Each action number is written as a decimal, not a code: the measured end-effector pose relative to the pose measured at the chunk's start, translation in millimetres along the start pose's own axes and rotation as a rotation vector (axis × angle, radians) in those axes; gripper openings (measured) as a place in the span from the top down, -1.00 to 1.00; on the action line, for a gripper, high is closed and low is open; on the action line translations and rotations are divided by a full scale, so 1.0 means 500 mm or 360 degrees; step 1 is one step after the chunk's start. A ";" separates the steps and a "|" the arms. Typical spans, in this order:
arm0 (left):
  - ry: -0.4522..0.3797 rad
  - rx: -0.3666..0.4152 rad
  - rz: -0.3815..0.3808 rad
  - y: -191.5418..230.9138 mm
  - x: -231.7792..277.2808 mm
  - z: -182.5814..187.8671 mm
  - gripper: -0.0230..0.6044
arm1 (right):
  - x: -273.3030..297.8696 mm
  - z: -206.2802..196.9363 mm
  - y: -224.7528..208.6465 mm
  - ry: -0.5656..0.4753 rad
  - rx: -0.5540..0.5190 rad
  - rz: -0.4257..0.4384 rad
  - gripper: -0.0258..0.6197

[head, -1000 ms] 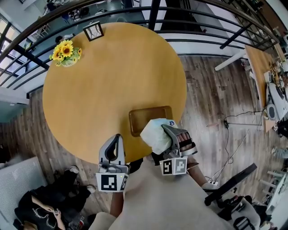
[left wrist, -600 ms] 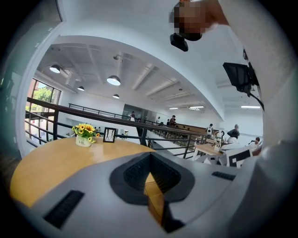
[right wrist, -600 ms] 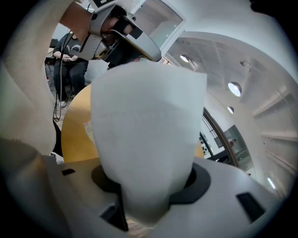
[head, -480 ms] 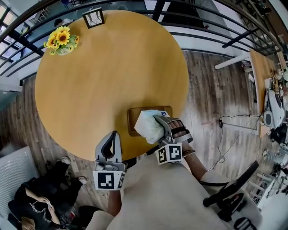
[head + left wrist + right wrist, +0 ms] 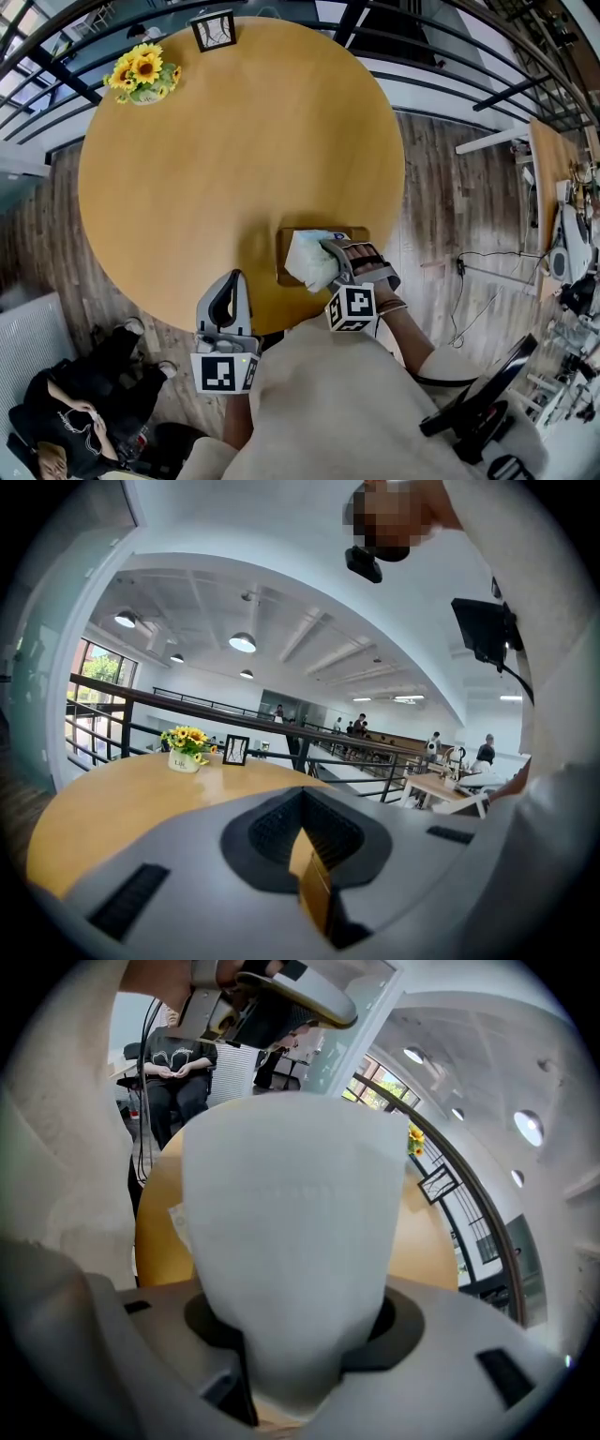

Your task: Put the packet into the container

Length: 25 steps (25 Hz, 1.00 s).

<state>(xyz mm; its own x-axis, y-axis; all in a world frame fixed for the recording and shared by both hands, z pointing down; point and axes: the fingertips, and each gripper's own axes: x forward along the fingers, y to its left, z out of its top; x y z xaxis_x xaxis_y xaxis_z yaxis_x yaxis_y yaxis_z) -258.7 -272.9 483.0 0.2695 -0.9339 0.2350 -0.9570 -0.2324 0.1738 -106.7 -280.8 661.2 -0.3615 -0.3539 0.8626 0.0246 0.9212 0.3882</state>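
A white soft packet [image 5: 307, 261] hangs over the brown rectangular container [image 5: 282, 246], a shallow tray at the near right of the round wooden table [image 5: 234, 159]. My right gripper [image 5: 325, 257] is shut on the packet, and the packet hides most of the tray. The packet [image 5: 291, 1232] fills the right gripper view, pinched between the grey jaws of the right gripper [image 5: 291, 1372]. My left gripper [image 5: 229, 302] stands at the table's near edge, left of the tray, pointing away from me. In its own view the left gripper [image 5: 309, 874] is shut with nothing in it.
A vase of sunflowers [image 5: 142, 73] and a small picture frame [image 5: 213, 31] stand at the table's far edge. A black railing [image 5: 450, 47] curves behind the table. A seated person [image 5: 66, 422] is on the floor at lower left. Cables [image 5: 487, 272] lie on the floor to the right.
My right gripper has carried the packet forward and lower over the tray, so more of the tray is covered. The left gripper has stayed at the table's near edge.
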 end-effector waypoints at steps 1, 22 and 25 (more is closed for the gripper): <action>0.0002 -0.0002 0.0003 0.002 -0.001 -0.001 0.91 | 0.009 -0.001 0.004 0.0011 -0.0002 0.0024 0.17; -0.0042 -0.0002 0.0050 0.018 -0.032 0.012 0.91 | 0.115 -0.015 0.043 0.0142 -0.0075 0.0424 0.07; -0.0060 0.0009 0.0063 0.017 -0.039 0.019 0.91 | 0.104 -0.015 0.045 0.0136 -0.0072 0.0435 -0.01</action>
<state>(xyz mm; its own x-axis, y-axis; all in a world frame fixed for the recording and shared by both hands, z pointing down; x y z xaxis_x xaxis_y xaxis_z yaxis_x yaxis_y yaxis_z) -273.3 -259.3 470.8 0.2271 -0.9519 0.2056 -0.9674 -0.1962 0.1598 -117.8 -280.0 717.4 -0.2559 -0.1078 0.9607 0.1528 0.9768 0.1503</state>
